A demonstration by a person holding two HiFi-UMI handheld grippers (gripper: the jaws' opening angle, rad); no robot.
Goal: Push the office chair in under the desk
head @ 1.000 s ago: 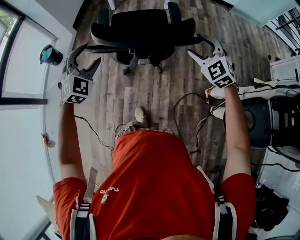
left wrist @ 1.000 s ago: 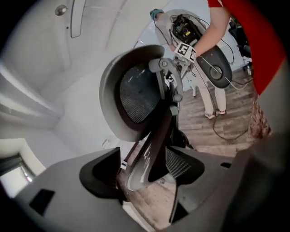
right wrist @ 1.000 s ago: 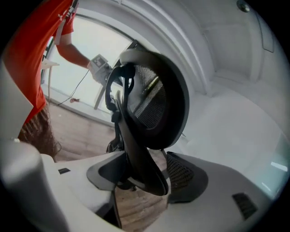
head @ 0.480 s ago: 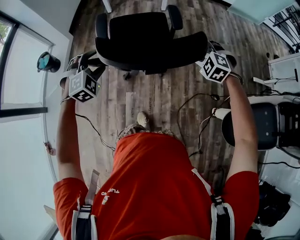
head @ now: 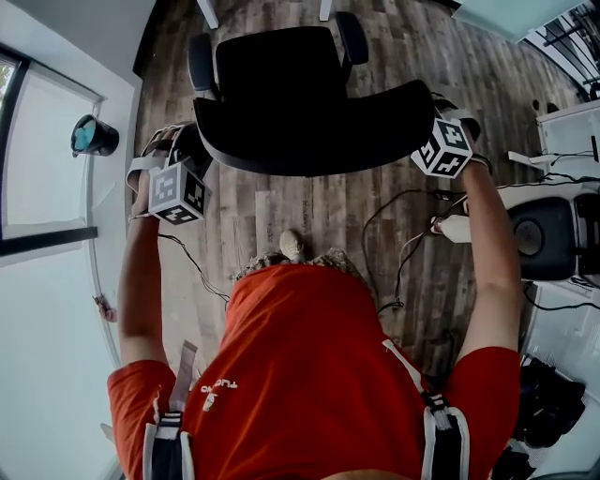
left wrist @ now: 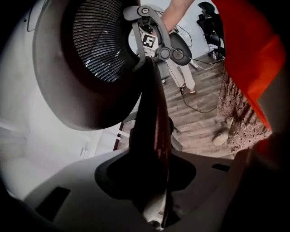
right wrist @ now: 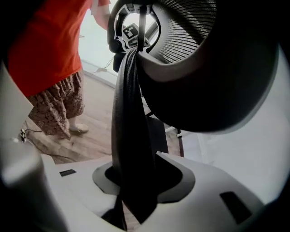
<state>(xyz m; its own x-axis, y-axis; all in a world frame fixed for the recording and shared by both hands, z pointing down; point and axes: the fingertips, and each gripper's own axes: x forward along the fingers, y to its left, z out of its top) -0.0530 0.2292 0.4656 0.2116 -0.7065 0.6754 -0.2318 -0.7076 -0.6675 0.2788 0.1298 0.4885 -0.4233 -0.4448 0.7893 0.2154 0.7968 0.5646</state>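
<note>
The black office chair stands on the wood floor in front of me, its curved backrest nearest, its seat toward two white desk legs at the head view's top. My left gripper sits at the backrest's left end and my right gripper at its right end. Both have just been closing on it. In the left gripper view the backrest's dark edge runs up between the jaws, pinched. The right gripper view shows the same edge clamped, with mesh above.
A second black chair stands at the right beside white furniture. Cables and a white plug block lie on the floor below my right arm. A glass wall with a teal-topped object runs along the left.
Both grippers came down from beside the backrest onto its two ends, and their jaws went from wide open to closed on its edge. The chair now fills more of the head view.
</note>
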